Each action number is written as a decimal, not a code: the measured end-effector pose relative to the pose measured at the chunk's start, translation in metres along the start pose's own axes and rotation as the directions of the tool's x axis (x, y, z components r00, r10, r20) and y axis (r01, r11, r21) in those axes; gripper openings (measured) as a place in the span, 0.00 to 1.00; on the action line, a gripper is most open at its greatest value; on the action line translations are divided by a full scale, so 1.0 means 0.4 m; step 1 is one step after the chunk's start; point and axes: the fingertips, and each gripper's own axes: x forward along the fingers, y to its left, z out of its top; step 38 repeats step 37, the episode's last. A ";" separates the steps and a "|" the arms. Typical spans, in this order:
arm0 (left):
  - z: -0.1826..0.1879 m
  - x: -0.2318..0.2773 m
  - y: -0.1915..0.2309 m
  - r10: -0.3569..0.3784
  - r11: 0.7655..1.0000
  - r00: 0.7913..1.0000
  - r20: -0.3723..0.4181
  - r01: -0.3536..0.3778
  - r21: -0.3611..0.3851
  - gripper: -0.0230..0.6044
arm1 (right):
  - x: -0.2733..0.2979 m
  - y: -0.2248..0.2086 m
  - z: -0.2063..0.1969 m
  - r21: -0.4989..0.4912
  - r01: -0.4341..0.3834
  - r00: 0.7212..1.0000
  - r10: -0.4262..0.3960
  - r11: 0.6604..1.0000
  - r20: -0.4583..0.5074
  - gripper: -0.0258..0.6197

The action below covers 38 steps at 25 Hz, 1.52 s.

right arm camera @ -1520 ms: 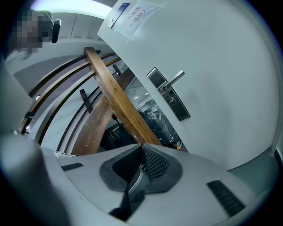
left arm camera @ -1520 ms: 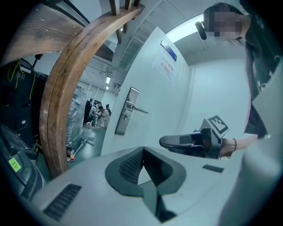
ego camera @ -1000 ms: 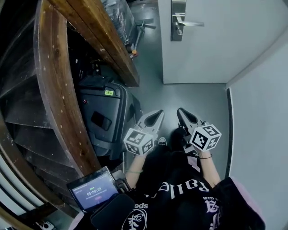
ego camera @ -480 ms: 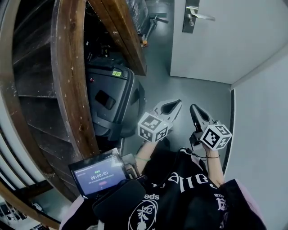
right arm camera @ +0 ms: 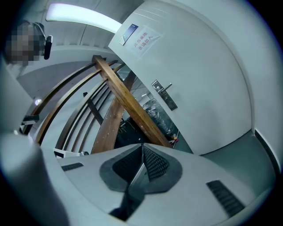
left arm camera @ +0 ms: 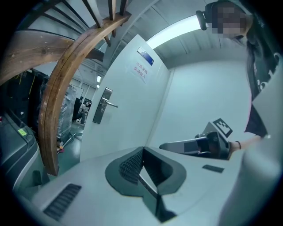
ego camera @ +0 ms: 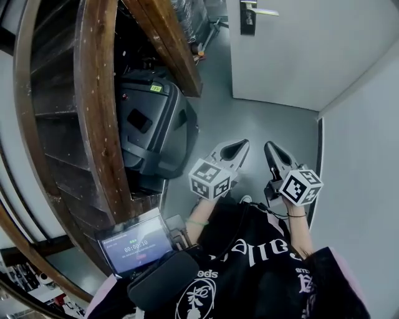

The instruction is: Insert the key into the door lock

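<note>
The white door (ego camera: pixel 312 43) stands far ahead, with its metal lock plate and lever handle (ego camera: pixel 249 14) at the top of the head view. The lock plate (left arm camera: pixel 101 106) also shows in the left gripper view, and the same plate (right arm camera: pixel 163 95) in the right gripper view, small and distant. My left gripper (ego camera: pixel 240 145) and right gripper (ego camera: pixel 272 148) are held side by side low over the grey floor, both pointing towards the door. Each has its jaws shut, with nothing seen between them. No key is in sight. The right gripper (left arm camera: pixel 194 145) shows in the left gripper view.
A curved wooden stair beam (ego camera: pixel 96 106) runs along the left. Under it stands a dark hard case (ego camera: pixel 153 124). A small screen with a timer (ego camera: pixel 134 246) sits near my left arm. A white wall (ego camera: pixel 361 156) closes in the right side.
The head camera has shifted, so the door handle now sits at the very top of the view. Both grippers stay shut and held low, close to where they were.
</note>
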 end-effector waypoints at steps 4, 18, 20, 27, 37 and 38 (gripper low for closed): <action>-0.024 -0.011 -0.077 0.021 1.000 1.000 0.017 -0.021 0.004 0.04 | -0.074 0.000 -0.020 0.011 -0.034 0.999 0.034 0.999 -0.002 0.09; -0.095 -0.052 -0.213 0.050 0.998 0.998 0.034 -0.051 0.029 0.04 | -0.224 0.026 -0.067 -0.006 -0.103 0.995 0.103 0.995 0.016 0.08; -0.104 -0.054 -0.224 0.049 0.998 0.998 0.031 -0.050 0.032 0.04 | -0.238 0.027 -0.071 -0.007 -0.105 0.994 0.105 0.994 0.023 0.09; -0.112 -0.069 -0.249 0.054 0.998 0.998 0.029 -0.055 0.033 0.04 | -0.269 0.048 -0.060 -0.018 -0.128 0.991 0.128 0.992 0.042 0.08; -0.126 -0.095 -0.245 0.084 0.996 0.996 0.031 -0.085 0.018 0.04 | -0.279 0.053 -0.088 -0.014 -0.138 0.990 0.138 0.990 0.023 0.08; -0.126 -0.095 -0.245 0.084 0.996 0.996 0.031 -0.085 0.018 0.04 | -0.279 0.053 -0.088 -0.014 -0.138 0.990 0.138 0.990 0.023 0.08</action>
